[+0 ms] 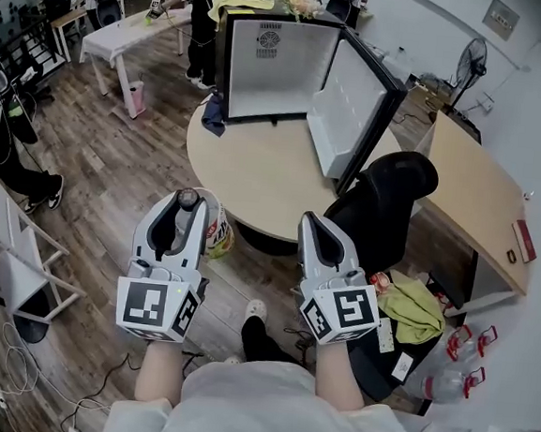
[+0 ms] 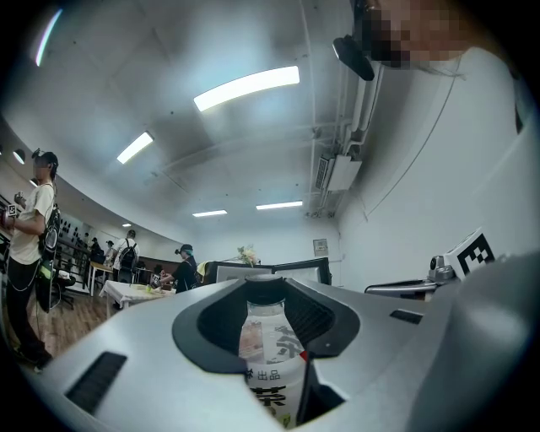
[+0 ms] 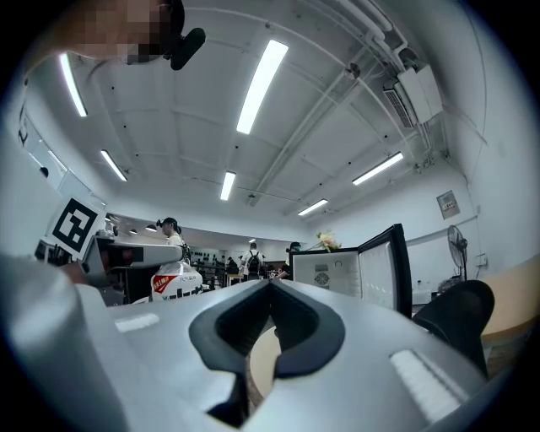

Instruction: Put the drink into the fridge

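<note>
The clear white-labelled plastic drink bottle (image 2: 268, 350) is gripped by the left tongs (image 1: 187, 203), the right tongs (image 1: 311, 221) are shut empty, and the open black fridge (image 1: 274, 70) is parked dead ahead on the round beige table (image 1: 264, 177).

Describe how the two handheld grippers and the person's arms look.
Both the left gripper and right gripper have smooth grey shells tapering to black-lined jaws. Each carries a cube with black-and-white square markers at its rear. The person wears a white short-sleeved top.

An open fridge (image 1: 274, 70) is set on the round table (image 1: 264, 177); maybe a dark cloth (image 1: 214, 113) is laid beside the fridge.
</note>
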Available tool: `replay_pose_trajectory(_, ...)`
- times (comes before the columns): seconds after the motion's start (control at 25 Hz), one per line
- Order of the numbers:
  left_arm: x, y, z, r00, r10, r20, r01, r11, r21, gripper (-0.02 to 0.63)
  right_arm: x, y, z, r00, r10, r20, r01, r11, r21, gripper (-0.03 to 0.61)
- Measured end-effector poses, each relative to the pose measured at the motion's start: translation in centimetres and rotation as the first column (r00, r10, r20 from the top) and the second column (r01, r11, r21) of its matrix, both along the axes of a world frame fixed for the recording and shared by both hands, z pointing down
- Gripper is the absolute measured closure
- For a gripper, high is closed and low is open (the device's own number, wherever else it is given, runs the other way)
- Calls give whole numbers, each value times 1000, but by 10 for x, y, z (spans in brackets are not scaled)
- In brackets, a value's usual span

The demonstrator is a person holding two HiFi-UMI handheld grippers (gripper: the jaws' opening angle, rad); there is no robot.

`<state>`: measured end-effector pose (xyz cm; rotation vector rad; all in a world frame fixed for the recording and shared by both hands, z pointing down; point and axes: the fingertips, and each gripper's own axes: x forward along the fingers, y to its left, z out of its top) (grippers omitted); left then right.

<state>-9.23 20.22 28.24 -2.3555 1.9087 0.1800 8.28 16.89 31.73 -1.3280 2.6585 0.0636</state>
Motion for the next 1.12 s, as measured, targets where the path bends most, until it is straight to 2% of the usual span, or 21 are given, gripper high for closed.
replay_pose_trajectory(0.48,-11,-107,-12,999,-42,10,42,999,10,472,-12,-115,-14,999,-43,9,42,999,24,569)
replay_pose_trajectory(1.12,1,-222,-11,997,-69,26,69,998,-1,472,-5,-237,-11,995,-87,43,86,996,17,569)
